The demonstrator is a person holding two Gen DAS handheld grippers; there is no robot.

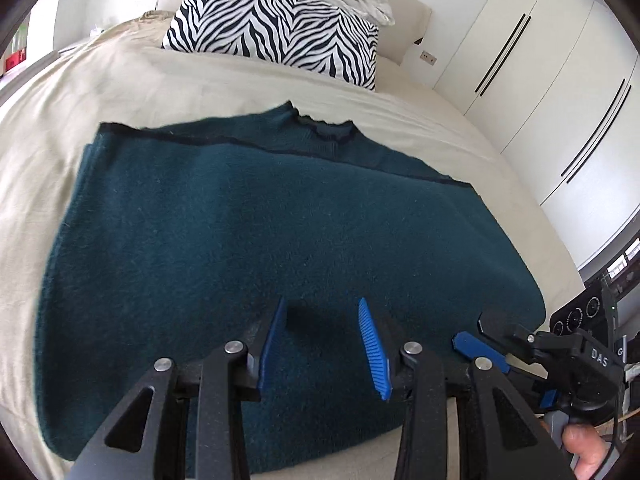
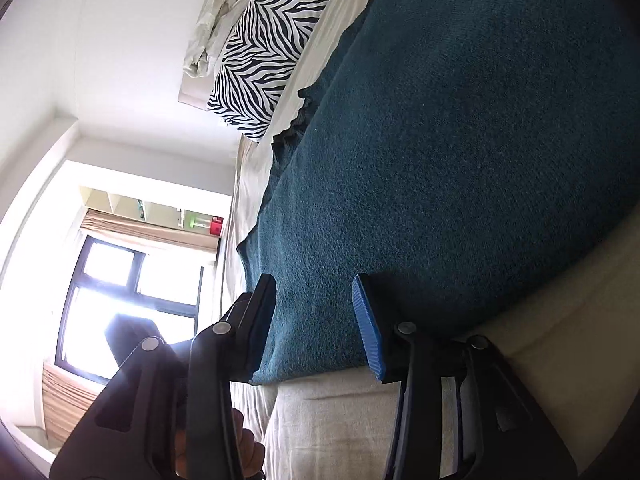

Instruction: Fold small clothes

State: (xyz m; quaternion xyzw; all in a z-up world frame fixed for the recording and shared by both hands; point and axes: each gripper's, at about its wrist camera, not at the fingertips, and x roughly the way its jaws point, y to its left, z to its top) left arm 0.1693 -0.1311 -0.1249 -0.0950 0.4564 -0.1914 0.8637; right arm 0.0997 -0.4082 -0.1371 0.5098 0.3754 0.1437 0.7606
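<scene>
My left gripper [image 1: 322, 344] hangs just over the near part of the teal sweater [image 1: 248, 240], jaws partly apart with only knit showing in the gap; neither blue pad presses on it, so I read it as holding nothing. My right gripper [image 2: 314, 328] sits low at the sweater's near edge, rolled on its side, with the hem running between the pads [image 2: 370, 336]; the jaws stand apart and I see no pinch there, so I judge it free of the cloth as well. The sweater lies flat on the cream bed sheet [image 1: 80, 92], collar away from me and a dark seam line running across below it. No sleeves stick out, which suggests to me they are already tucked in and a first fold is made, with at least one crosswise fold left. I cannot confirm the sleeves: they may be underneath. The sweater's near hem is hidden behind my left gripper, the left view is blurred, and the zebra pillow [image 1: 276, 28] beyond is not involved.
</scene>
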